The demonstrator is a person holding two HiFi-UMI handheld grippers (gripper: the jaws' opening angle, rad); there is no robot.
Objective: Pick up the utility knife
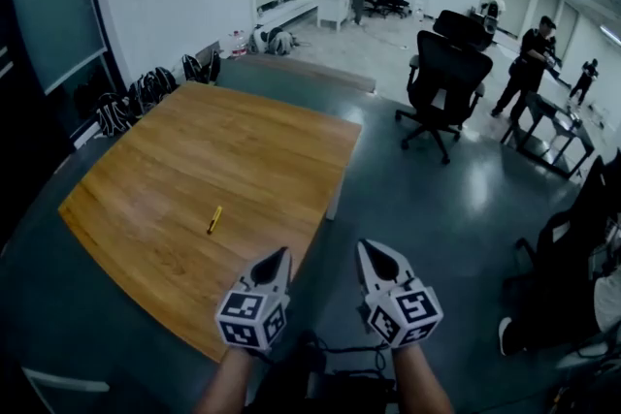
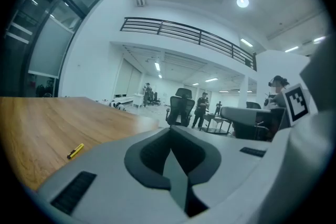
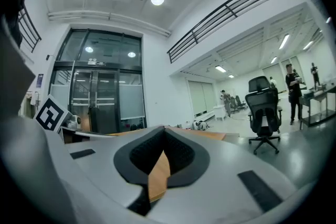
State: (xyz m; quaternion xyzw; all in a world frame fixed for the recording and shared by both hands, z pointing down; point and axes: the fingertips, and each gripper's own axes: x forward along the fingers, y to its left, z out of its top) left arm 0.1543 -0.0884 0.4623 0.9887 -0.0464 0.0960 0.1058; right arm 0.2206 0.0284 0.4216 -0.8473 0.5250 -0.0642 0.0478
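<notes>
Though small in every view, utility knife (image 1: 214, 219): yellow, slim, lies flat & alone on the counter (image 1: 223, 141), in its near half.
Counter: wood, nothing else on it that I can see.
Left tongs (image 1: 278, 257): pressed together, empty. They're over the counter's near corner, w/ the knife ahead & to their left, apart from them.
Right tongs (image 1: 372, 250): also closed to a point, nothing pinched. They're off the counter, over the floor (image 1: 408, 199).
Step (my read): approach, pick not begun.
How to do it well: use left tongs, they're closer. Spread them before coming down. Set them across the knife's narrow width, not its length. Take it mid-body so it stays level. Go low, since it's thin, w/o scraping the wood.
Risk: a closing pad could shove the knife sideways instead of catching it.
Beyond: office chair (image 1: 446, 73), people at far desks.
</notes>
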